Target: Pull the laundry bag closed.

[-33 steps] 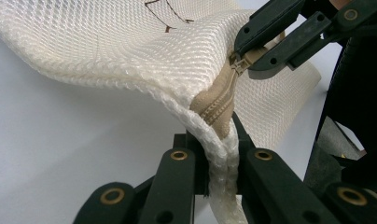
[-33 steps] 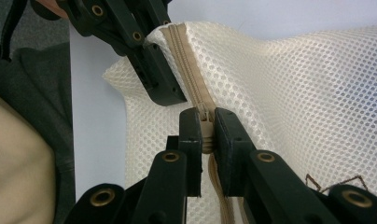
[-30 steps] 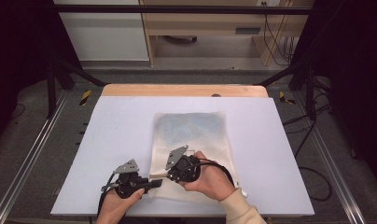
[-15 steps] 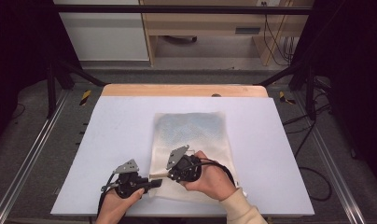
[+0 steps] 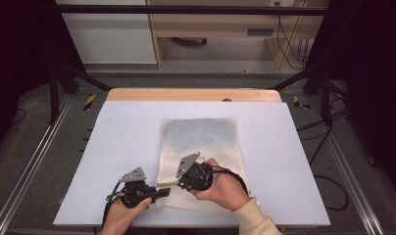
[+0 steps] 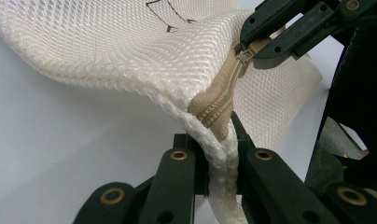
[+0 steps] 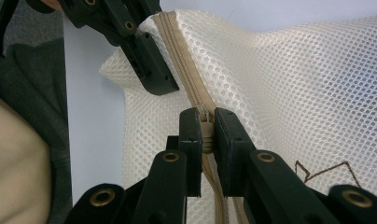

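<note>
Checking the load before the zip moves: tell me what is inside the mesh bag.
Through the mesh bag a pale blue-grey patch shows in its far half; what it is, the weave hides. The near part looks flat, and its inside is covered by the hand-held grippers and hands.

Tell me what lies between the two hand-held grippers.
A short run of closed beige zipper on the mesh bag, seen in the left gripper view. The left hand-held gripper clamps the bag's corner; the right hand-held gripper pinches the zipper pull.

Pale wooden shelving [image 5: 220,34] stands beyond the white table [image 5: 117,142].
</note>
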Demonstrator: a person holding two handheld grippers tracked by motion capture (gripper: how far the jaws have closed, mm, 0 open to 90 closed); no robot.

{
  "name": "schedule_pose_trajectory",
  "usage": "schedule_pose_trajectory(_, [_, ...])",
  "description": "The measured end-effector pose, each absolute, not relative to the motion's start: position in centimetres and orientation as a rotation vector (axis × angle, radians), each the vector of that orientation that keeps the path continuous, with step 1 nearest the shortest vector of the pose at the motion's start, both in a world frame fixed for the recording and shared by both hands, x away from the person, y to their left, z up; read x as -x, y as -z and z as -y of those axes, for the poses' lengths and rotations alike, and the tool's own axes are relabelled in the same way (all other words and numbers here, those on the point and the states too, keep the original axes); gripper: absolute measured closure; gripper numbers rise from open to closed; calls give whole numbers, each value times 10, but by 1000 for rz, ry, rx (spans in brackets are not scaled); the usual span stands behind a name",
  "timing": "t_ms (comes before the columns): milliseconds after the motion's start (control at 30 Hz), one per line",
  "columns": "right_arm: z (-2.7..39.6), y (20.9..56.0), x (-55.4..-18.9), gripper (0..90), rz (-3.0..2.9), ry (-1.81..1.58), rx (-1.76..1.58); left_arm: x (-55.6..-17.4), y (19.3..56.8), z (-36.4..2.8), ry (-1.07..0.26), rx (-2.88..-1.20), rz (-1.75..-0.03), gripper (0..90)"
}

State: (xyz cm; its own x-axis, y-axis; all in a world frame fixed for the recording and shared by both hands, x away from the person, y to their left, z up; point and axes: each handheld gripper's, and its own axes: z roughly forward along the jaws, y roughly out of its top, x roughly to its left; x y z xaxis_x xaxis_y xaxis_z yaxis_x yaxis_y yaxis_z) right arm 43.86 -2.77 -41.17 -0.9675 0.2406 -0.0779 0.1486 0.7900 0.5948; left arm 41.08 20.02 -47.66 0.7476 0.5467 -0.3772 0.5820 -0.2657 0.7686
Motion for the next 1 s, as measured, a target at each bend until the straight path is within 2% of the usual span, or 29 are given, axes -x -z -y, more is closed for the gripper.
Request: schedule_pose_trajectory(1000, [36, 411, -439, 821, -2817, -917, -334, -411, 477, -200, 40, -1928, -864, 843])
